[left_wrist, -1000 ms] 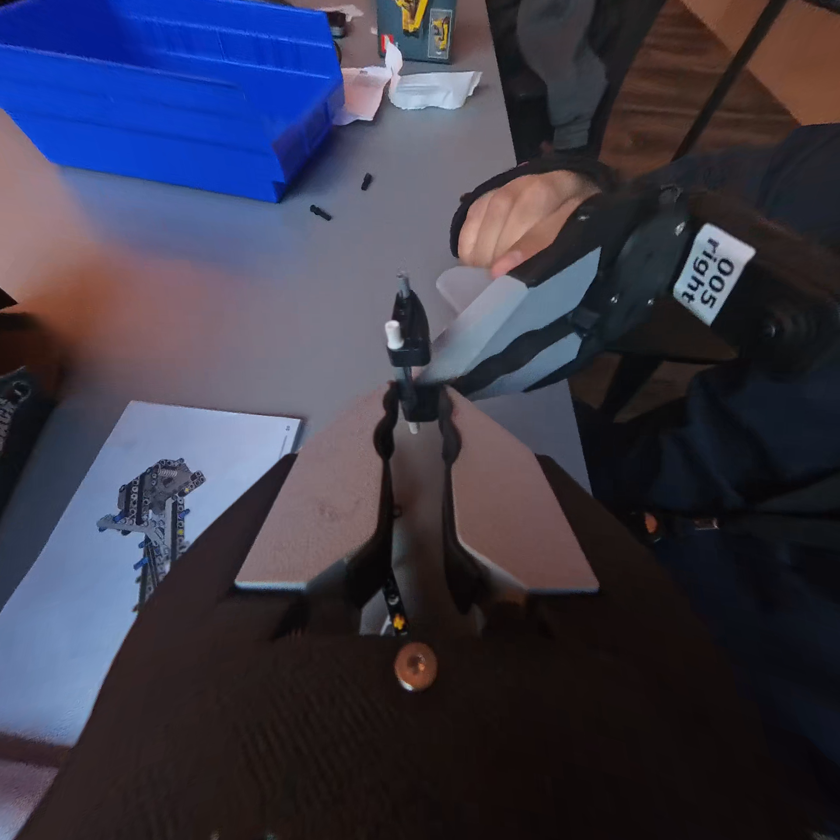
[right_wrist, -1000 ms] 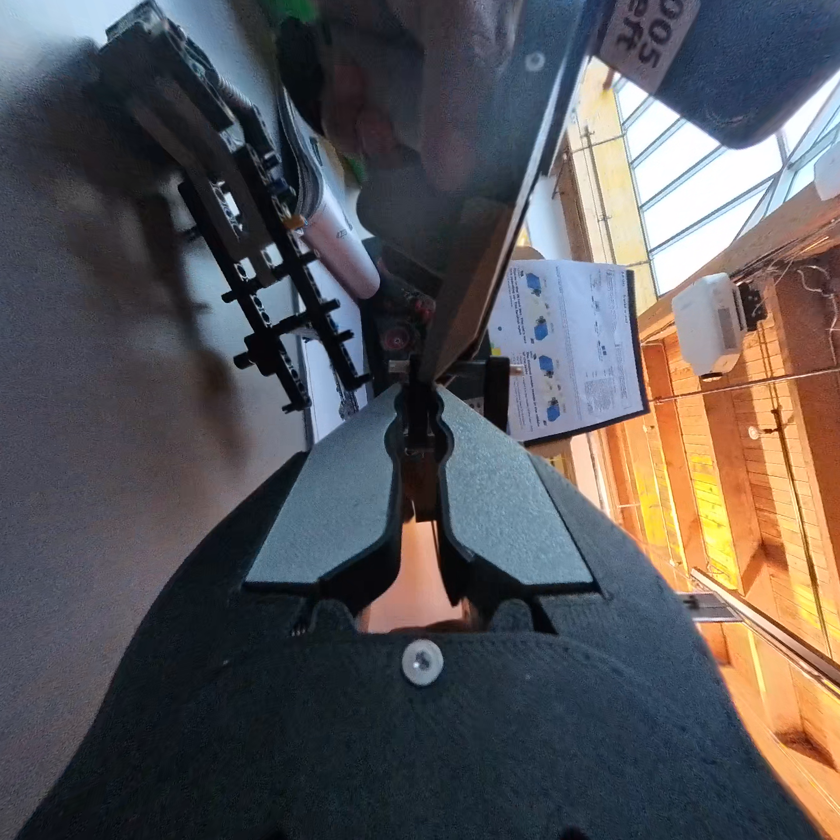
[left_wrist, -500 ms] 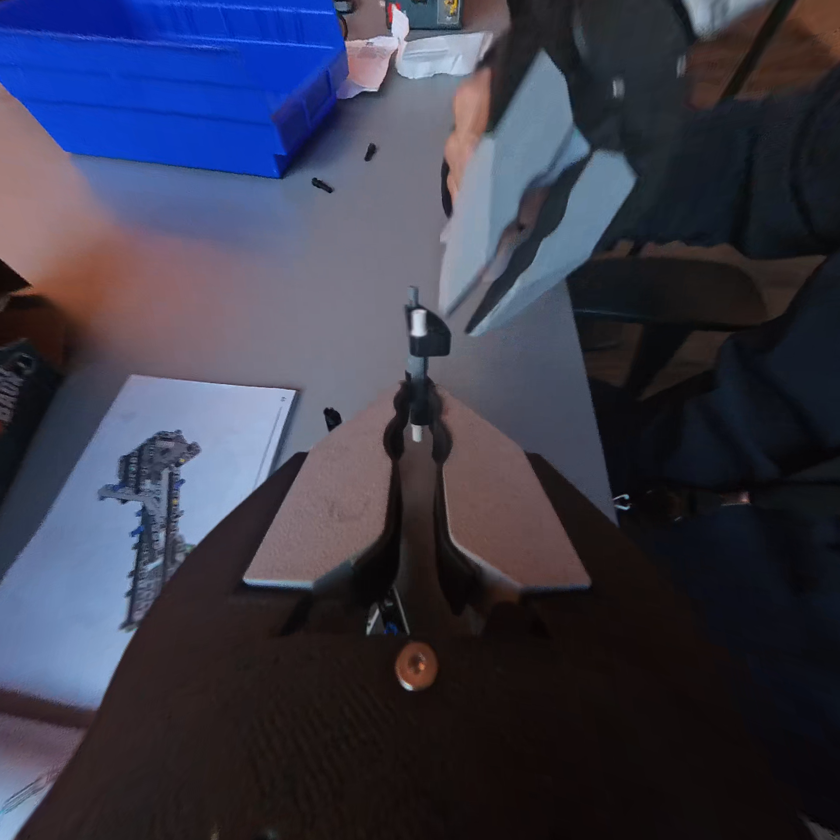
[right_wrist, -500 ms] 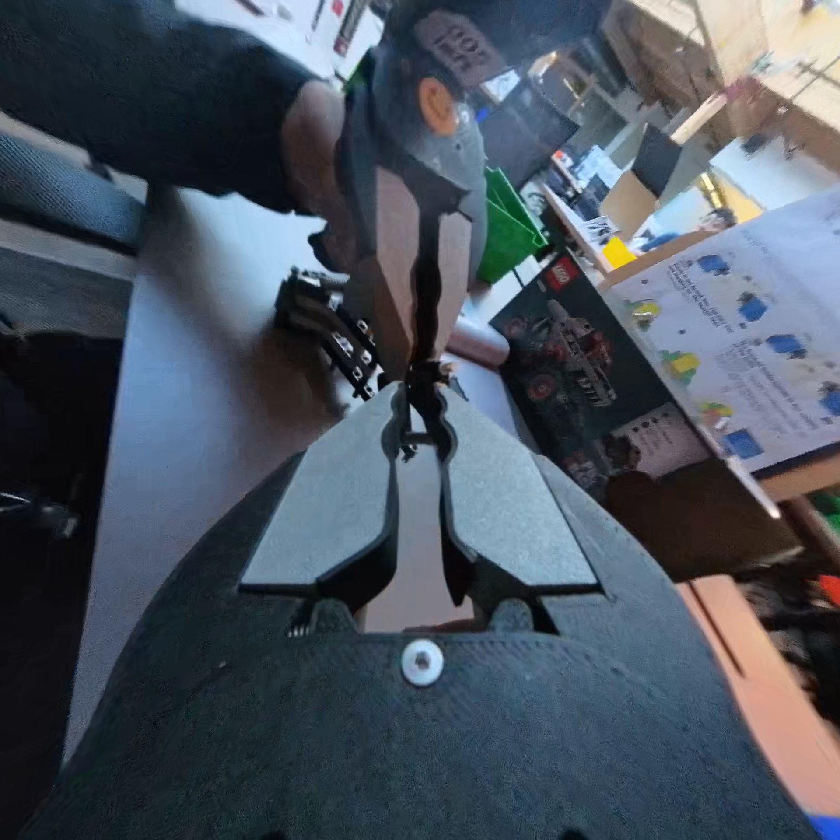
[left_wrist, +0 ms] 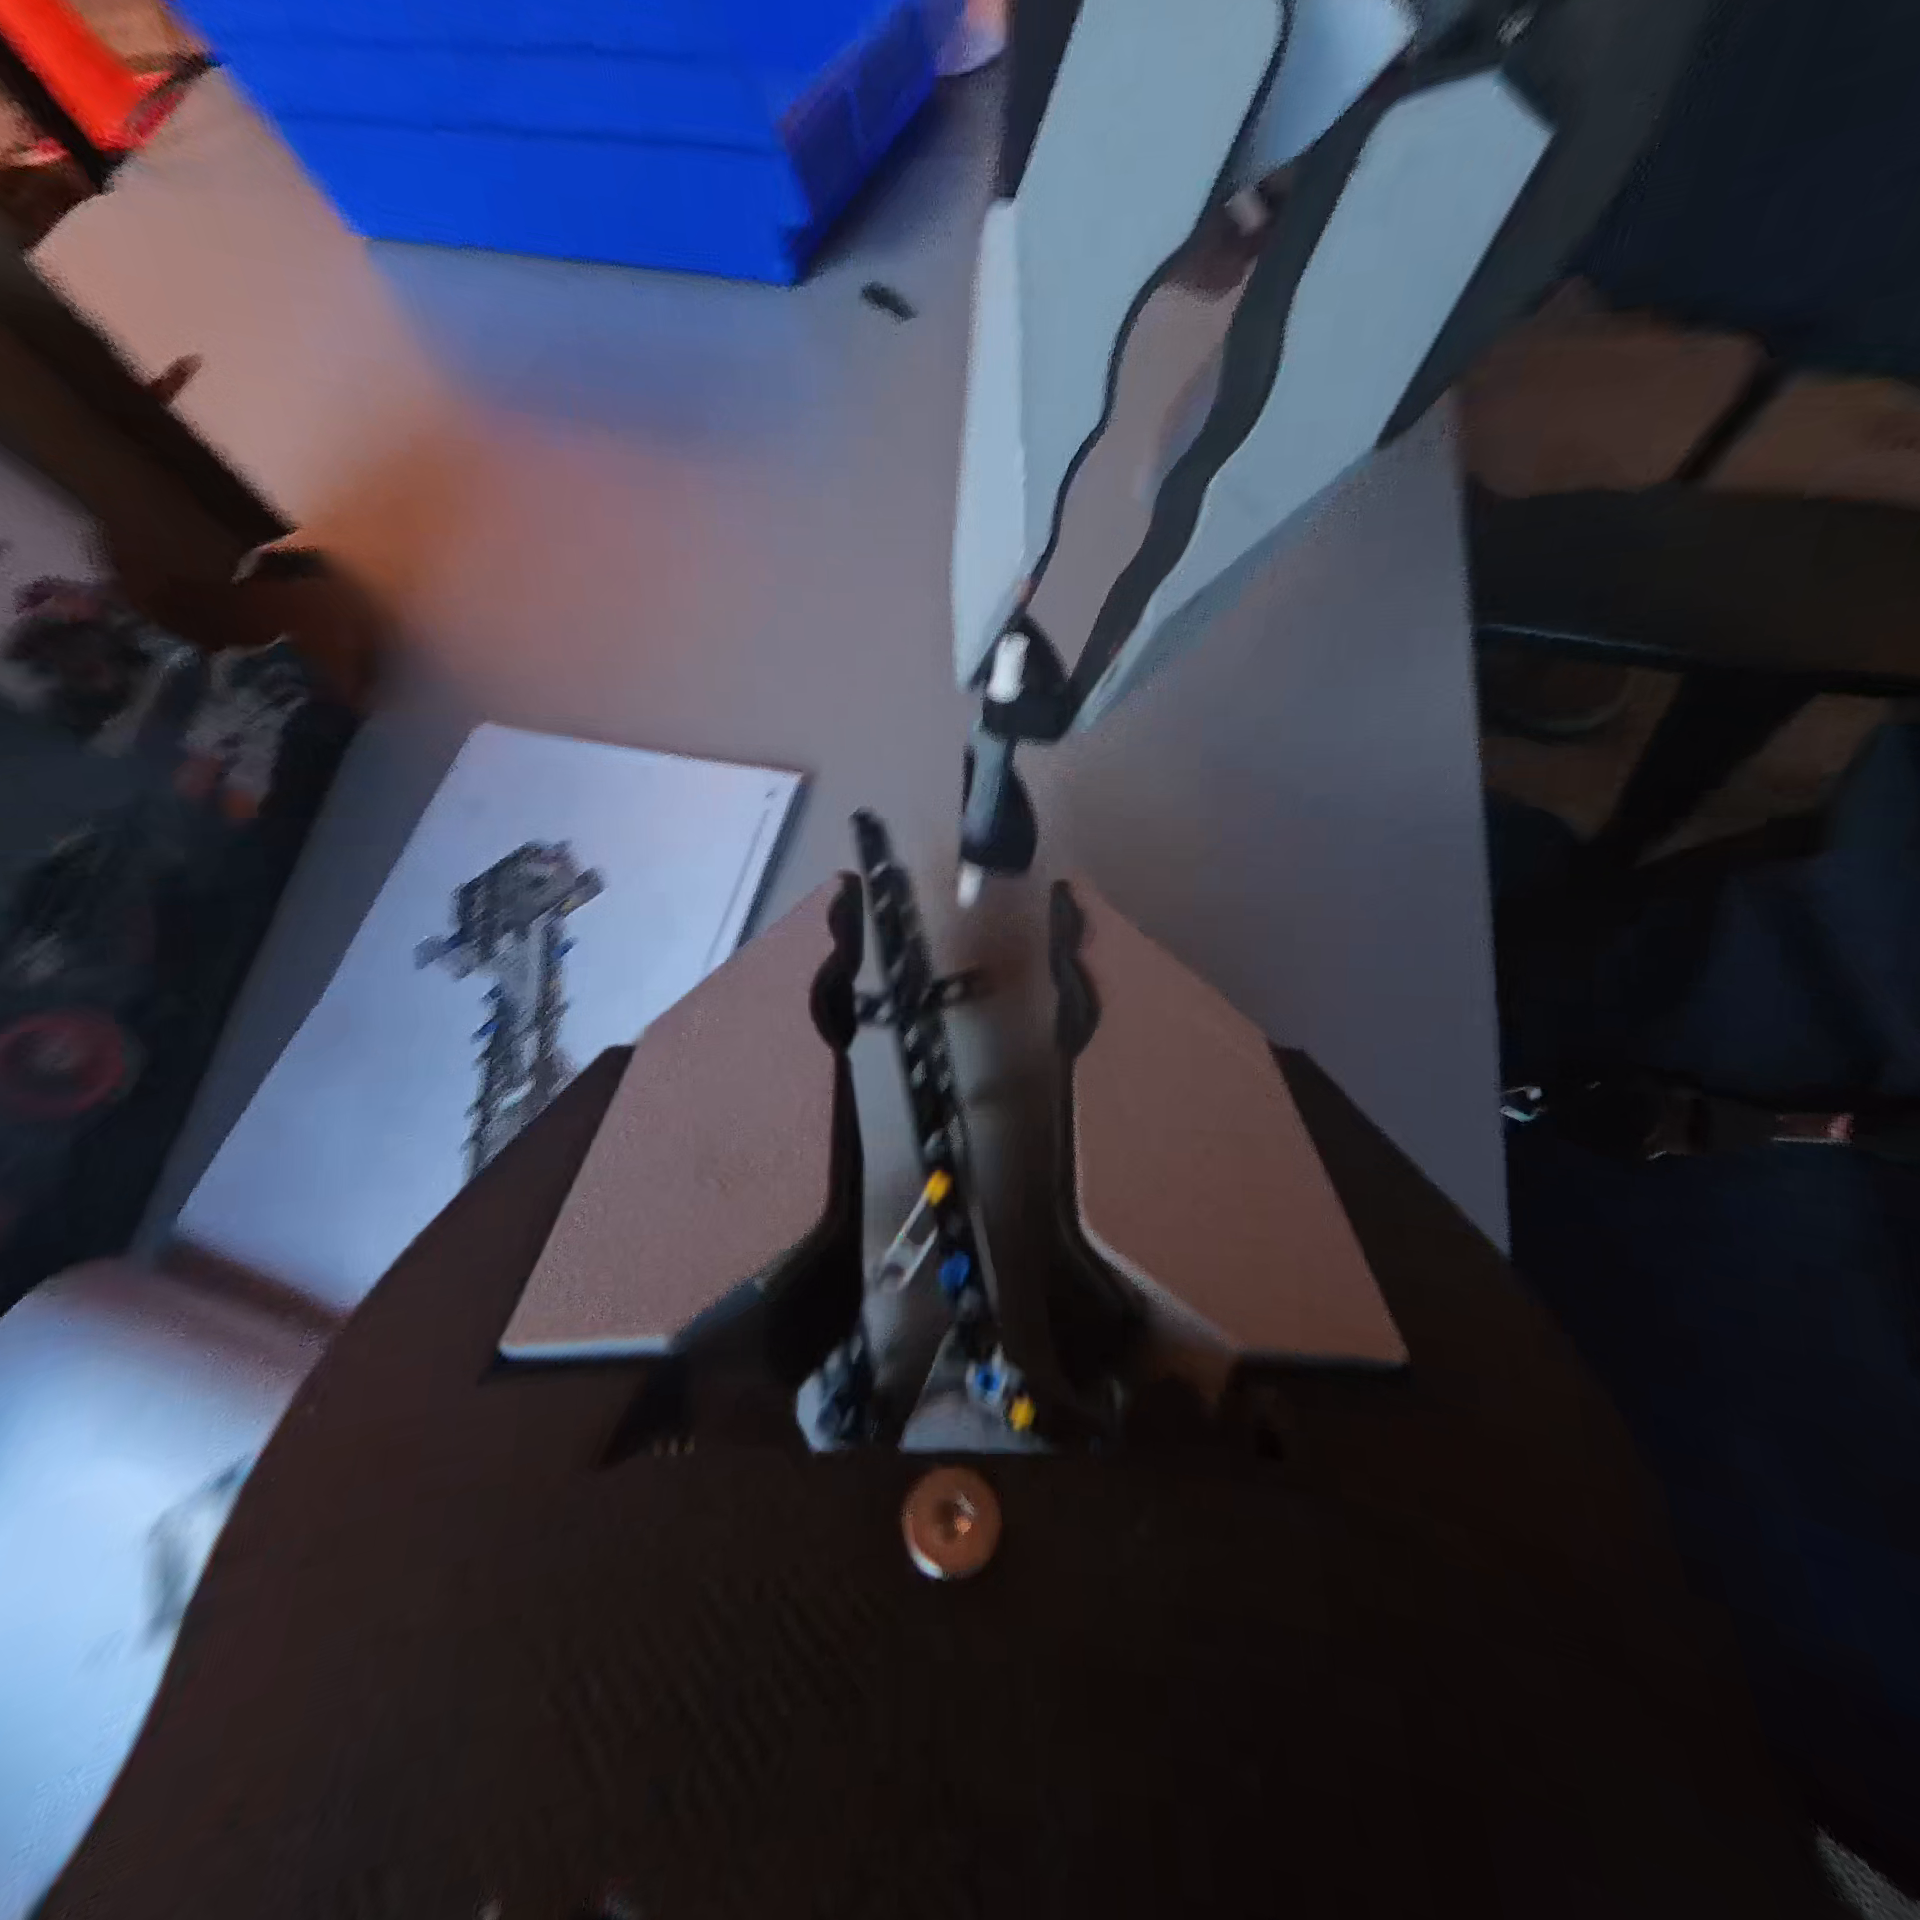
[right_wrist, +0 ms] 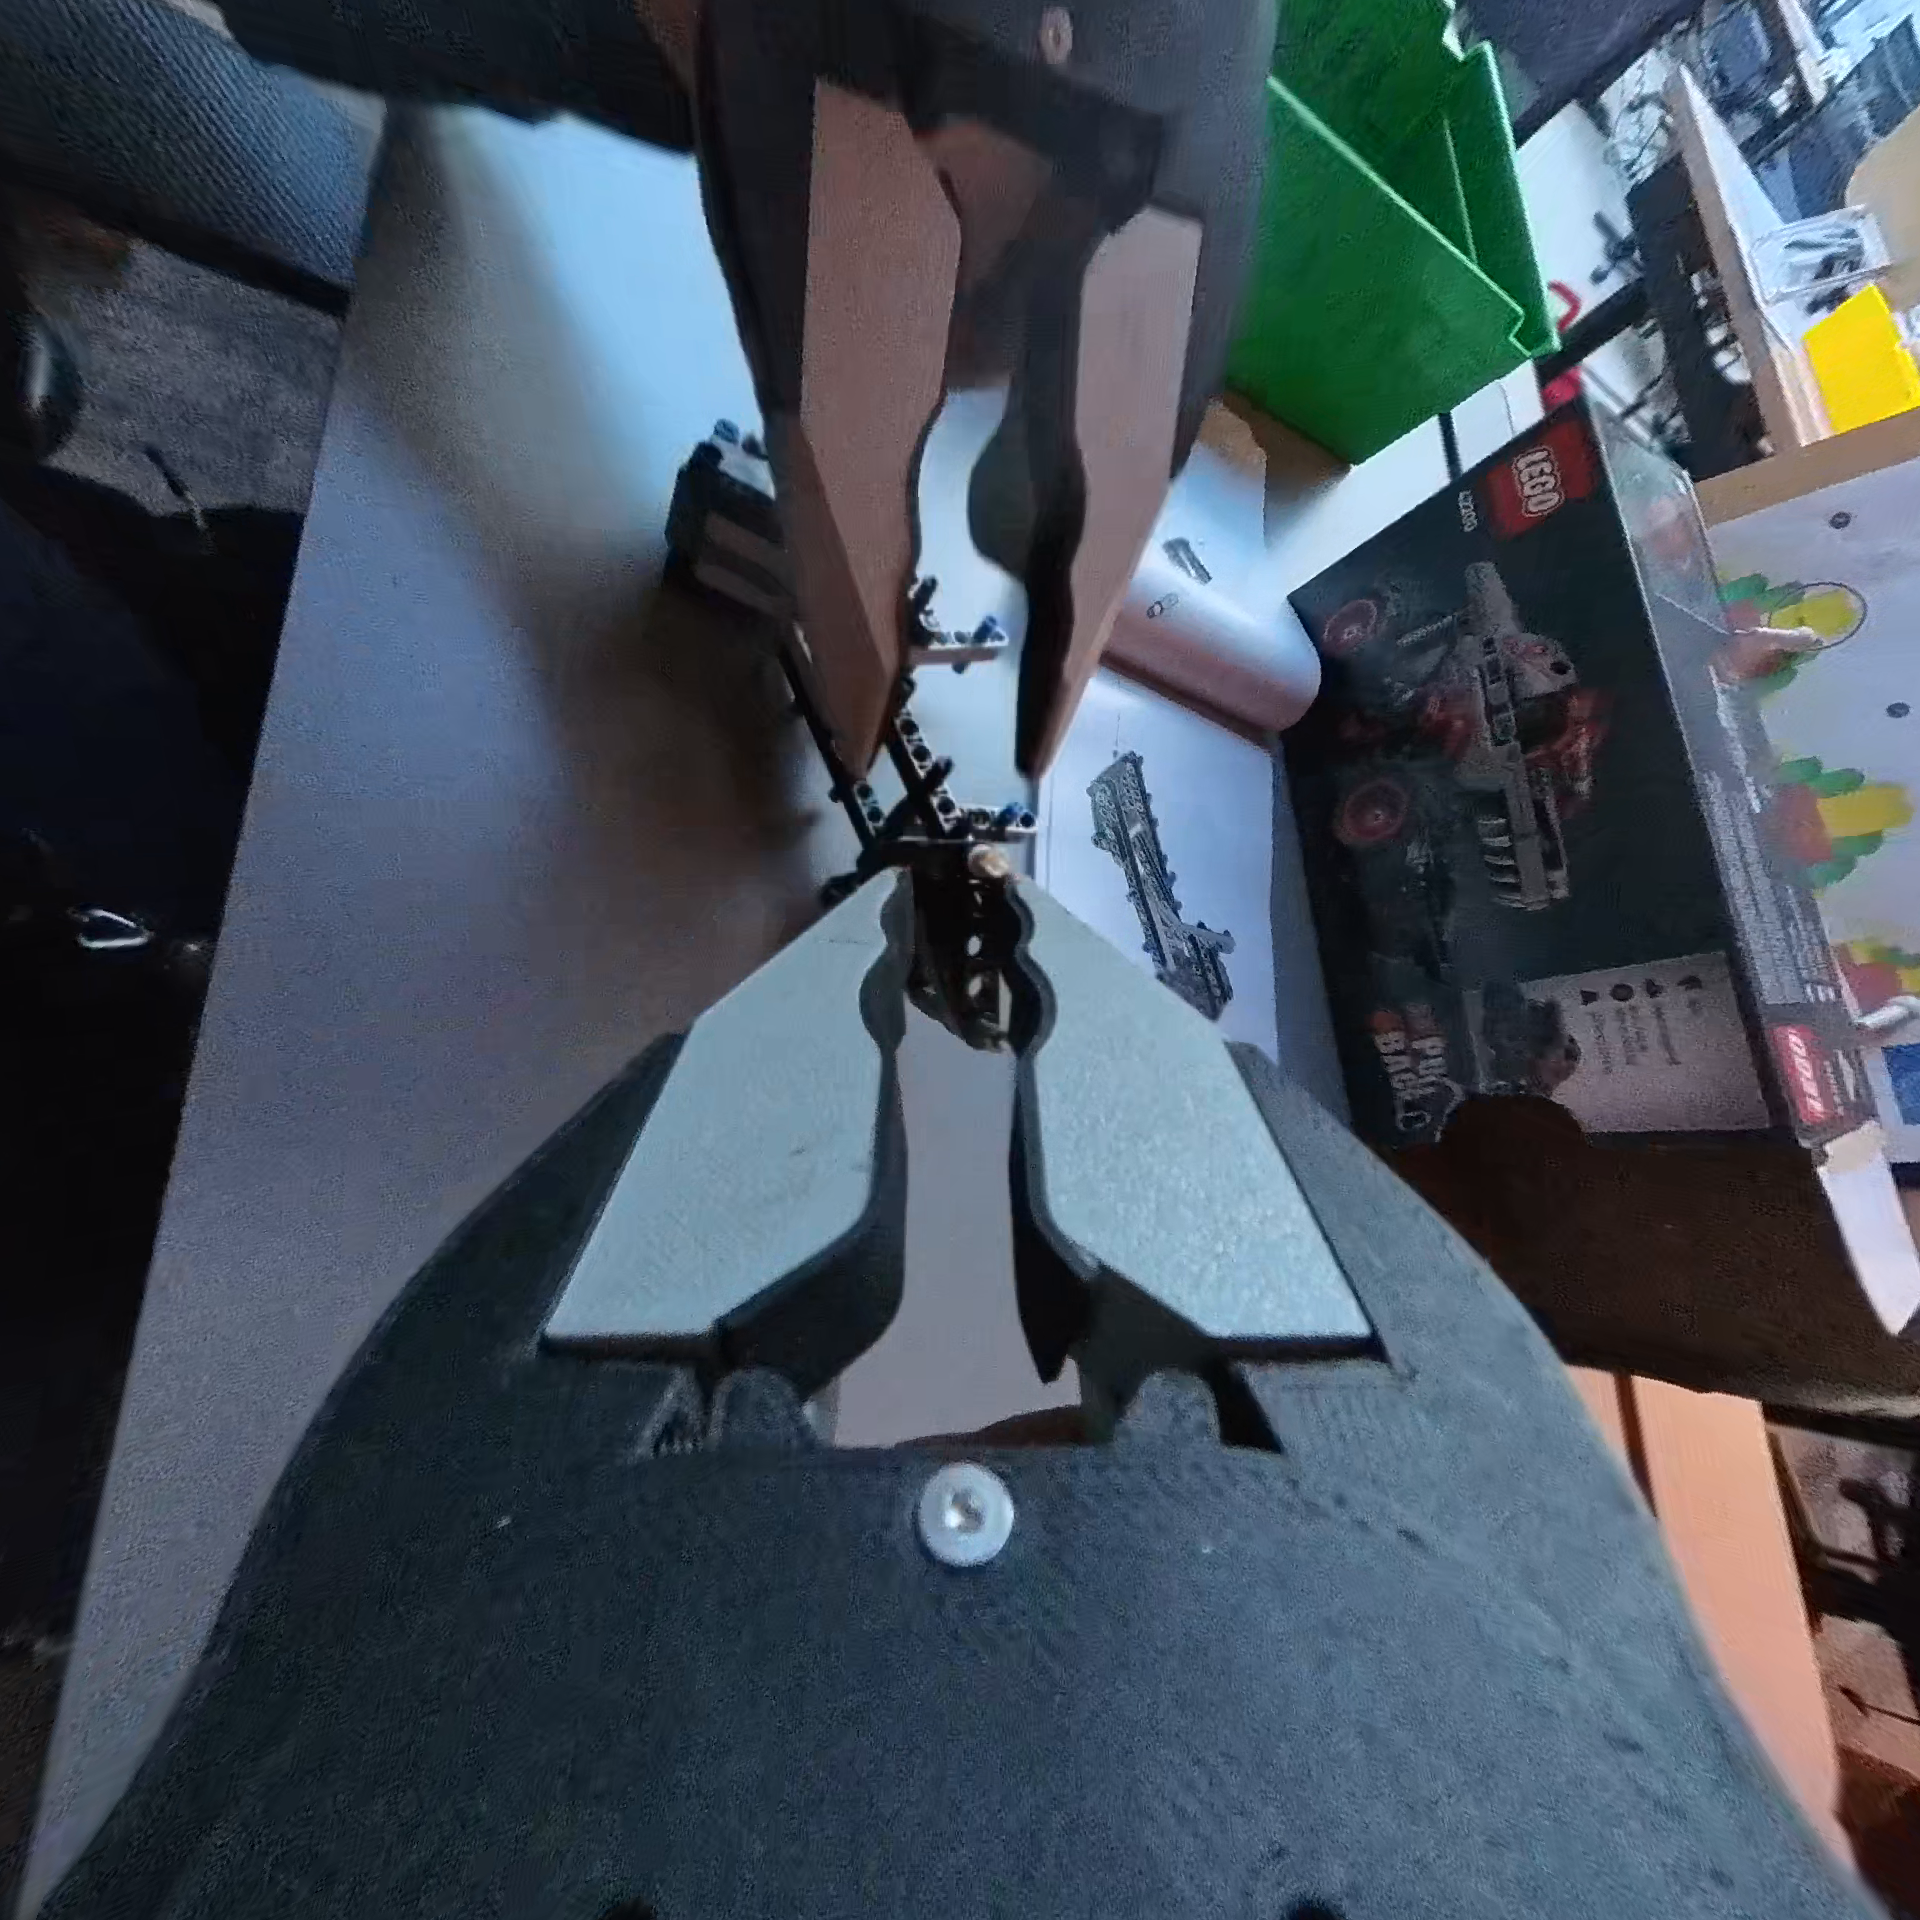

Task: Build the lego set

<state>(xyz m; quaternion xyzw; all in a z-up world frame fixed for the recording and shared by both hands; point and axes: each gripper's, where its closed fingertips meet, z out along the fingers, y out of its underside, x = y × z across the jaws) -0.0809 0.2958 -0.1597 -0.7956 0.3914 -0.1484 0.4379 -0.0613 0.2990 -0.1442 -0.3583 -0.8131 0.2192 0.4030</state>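
Note:
My right gripper (right_wrist: 954,904) is shut on a small black lego piece (right_wrist: 966,966) with a pale pin at its tip. In the left wrist view this gripper (left_wrist: 1039,675) comes down from the top with the piece (left_wrist: 1003,748) hanging from its tips. My left gripper (left_wrist: 948,904) is open and empty, just below that piece. Under it, a long black lego frame (left_wrist: 925,1049) lies on the grey table (left_wrist: 623,468). The right wrist view shows the left gripper (right_wrist: 948,758) opposite, tips over the frame (right_wrist: 920,748).
An instruction booklet (left_wrist: 499,935) lies left of the frame, also seen in the right wrist view (right_wrist: 1153,862). A blue bin (left_wrist: 582,135) stands at the back, with a loose black pin (left_wrist: 886,299) near it. A lego box (right_wrist: 1507,779) and green bin (right_wrist: 1371,270) stand beyond the booklet. My left and right fingertips are right by each other.
My left gripper has opened and let go of the small black piece, which now hangs in the right gripper. The right gripper has swung round to face the left one over the table.

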